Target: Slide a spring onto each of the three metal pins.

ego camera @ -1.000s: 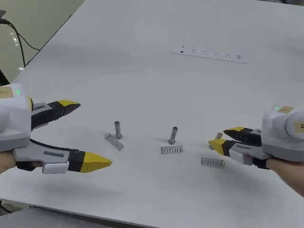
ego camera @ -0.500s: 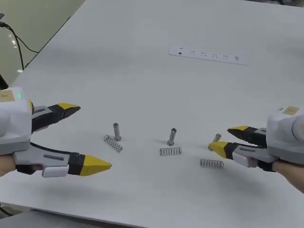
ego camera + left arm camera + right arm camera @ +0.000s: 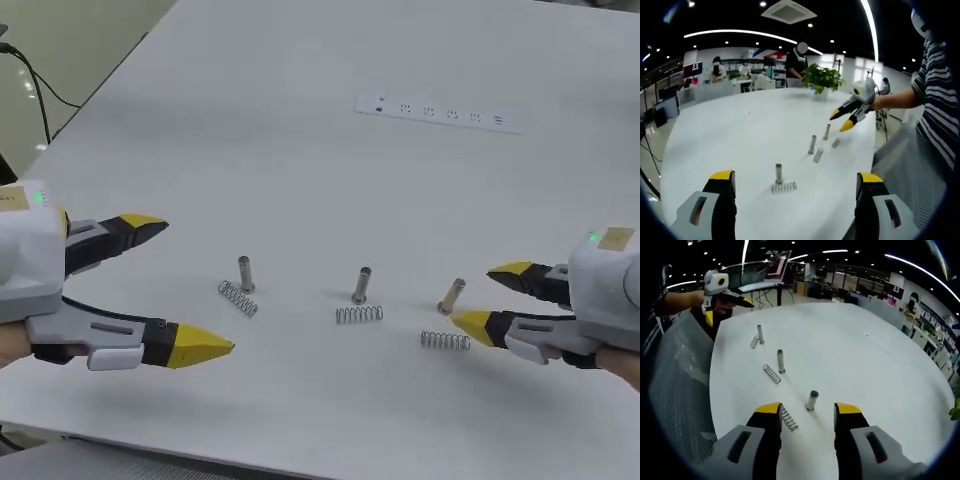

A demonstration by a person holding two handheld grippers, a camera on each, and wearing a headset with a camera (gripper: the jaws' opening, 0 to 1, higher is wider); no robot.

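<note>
Three metal pins stand upright on the white table: left pin (image 3: 245,273), middle pin (image 3: 363,285), right pin (image 3: 453,295). A spring lies beside each: left spring (image 3: 238,298), middle spring (image 3: 359,315), right spring (image 3: 445,341). My right gripper (image 3: 494,299) is open, just right of the right pin and above its spring; its own view shows that pin (image 3: 811,400) and spring (image 3: 788,419) just ahead of its jaws. My left gripper (image 3: 180,286) is wide open, left of the left pin (image 3: 779,173) and spring (image 3: 784,187).
A white power strip (image 3: 437,115) lies at the table's far side. A black cable (image 3: 38,88) hangs off the left edge. The table's front edge runs close below both grippers. People and a plant (image 3: 821,77) are beyond the table.
My right gripper has drawn back to the right, uncovering the right pin, and its jaws have spread slightly. The left gripper has held its place.
</note>
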